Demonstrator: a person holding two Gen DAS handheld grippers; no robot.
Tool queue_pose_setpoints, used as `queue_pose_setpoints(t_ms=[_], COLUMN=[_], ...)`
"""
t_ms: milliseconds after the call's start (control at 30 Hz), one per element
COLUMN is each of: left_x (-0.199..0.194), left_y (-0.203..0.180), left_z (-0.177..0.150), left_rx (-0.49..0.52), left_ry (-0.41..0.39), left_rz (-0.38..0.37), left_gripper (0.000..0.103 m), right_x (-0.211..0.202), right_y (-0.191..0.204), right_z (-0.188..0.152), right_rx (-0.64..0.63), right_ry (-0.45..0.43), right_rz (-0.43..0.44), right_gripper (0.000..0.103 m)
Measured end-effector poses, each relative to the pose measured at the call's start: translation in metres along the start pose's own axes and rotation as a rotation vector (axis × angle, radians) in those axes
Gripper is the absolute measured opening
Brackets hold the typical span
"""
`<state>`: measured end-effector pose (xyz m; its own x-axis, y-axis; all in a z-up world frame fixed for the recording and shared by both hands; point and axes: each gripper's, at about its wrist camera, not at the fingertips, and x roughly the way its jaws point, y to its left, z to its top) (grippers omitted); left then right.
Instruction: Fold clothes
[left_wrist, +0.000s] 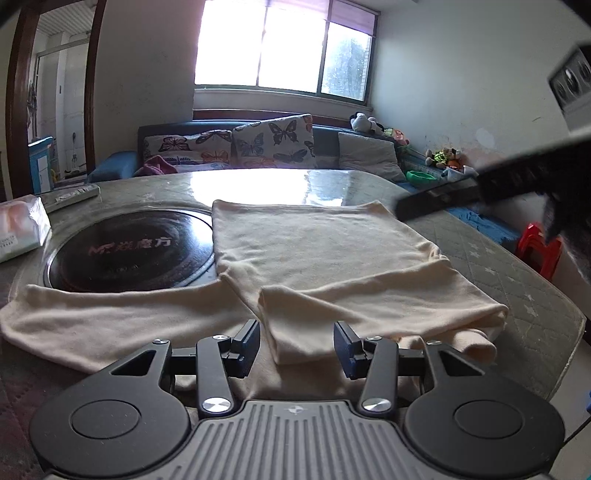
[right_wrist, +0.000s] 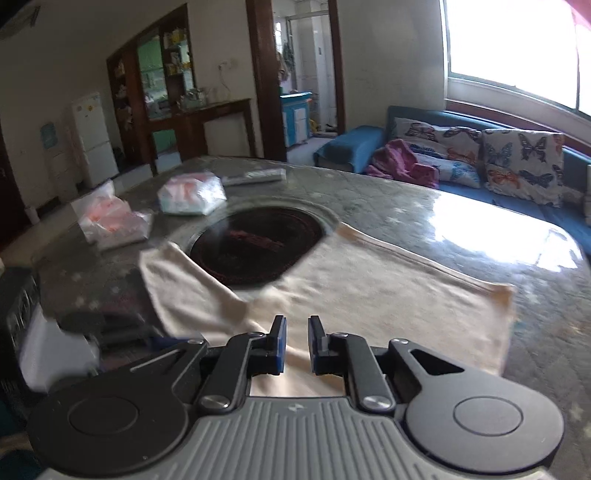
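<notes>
Cream long-sleeved knit garment (left_wrist: 325, 251) lying flat on the glass-topped grey quilted counter (left_wrist: 517, 280), one sleeve folded across its body, the other extended beside the round black inset hotplate (left_wrist: 133, 251). Left tool (left_wrist: 295, 345): fingers spread wide over the garment's near edge, gripping nothing. Right tool (right_wrist: 296, 343): fingers parted by a narrow gap above the cloth, nothing between them. Wrapped white tissue pack (left_wrist: 22, 225) and grey remote control (left_wrist: 70, 195) at the counter's far left; blue sofa with butterfly-print cushions (left_wrist: 273, 142) behind.

A home living room: blue sofa (left_wrist: 118, 166) with butterfly cushions (left_wrist: 273, 142), fridge (right_wrist: 94, 138), plush toys (left_wrist: 441, 157) by the window (left_wrist: 284, 48)
</notes>
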<state>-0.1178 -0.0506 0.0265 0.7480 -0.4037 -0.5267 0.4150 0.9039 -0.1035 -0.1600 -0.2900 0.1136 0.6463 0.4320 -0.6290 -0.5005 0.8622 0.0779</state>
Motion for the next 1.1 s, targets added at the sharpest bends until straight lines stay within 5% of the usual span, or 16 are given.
queue_pose_setpoints(t_ms=[233, 367, 567, 900, 967, 1033, 1100], left_x=[0.013, 0.02, 0.021, 0.02, 0.021, 0.021, 0.018], left_y=[-0.002, -0.004, -0.005, -0.009, -0.01, -0.011, -0.012], left_z=[0.002, 0.0, 0.002, 0.008, 0.008, 0.01, 0.014], left_rx=[0.017, 0.03, 0.04, 0.064, 0.068, 0.064, 0.065], left_ry=[0.042, 0.063, 0.063, 0.067, 0.068, 0.067, 0.049], left_rz=[0.009, 0.018, 0.041, 0.057, 0.062, 0.066, 0.059], left_gripper=[0.045, 0.031, 0.008, 0.006, 0.005, 0.005, 0.005], right_x=[-0.01, -0.012, 0.004, 0.032, 0.032, 0.027, 0.016], right_y=[-0.056, -0.075, -0.08, -0.091, -0.094, -0.099, -0.104], right_z=[-0.048, -0.063, -0.057, -0.05, -0.051, -0.05, -0.049], right_rx=[0.111, 0.125, -0.016, -0.188, -0.186, -0.157, -0.135], right_ry=[0.083, 0.086, 0.07, 0.136, 0.143, 0.138, 0.115], right_rz=[-0.17, -0.202, -0.143, -0.03, -0.025, -0.03, -0.043], right_gripper=[0.012, 0.014, 0.024, 0.031, 0.023, 0.002, 0.001])
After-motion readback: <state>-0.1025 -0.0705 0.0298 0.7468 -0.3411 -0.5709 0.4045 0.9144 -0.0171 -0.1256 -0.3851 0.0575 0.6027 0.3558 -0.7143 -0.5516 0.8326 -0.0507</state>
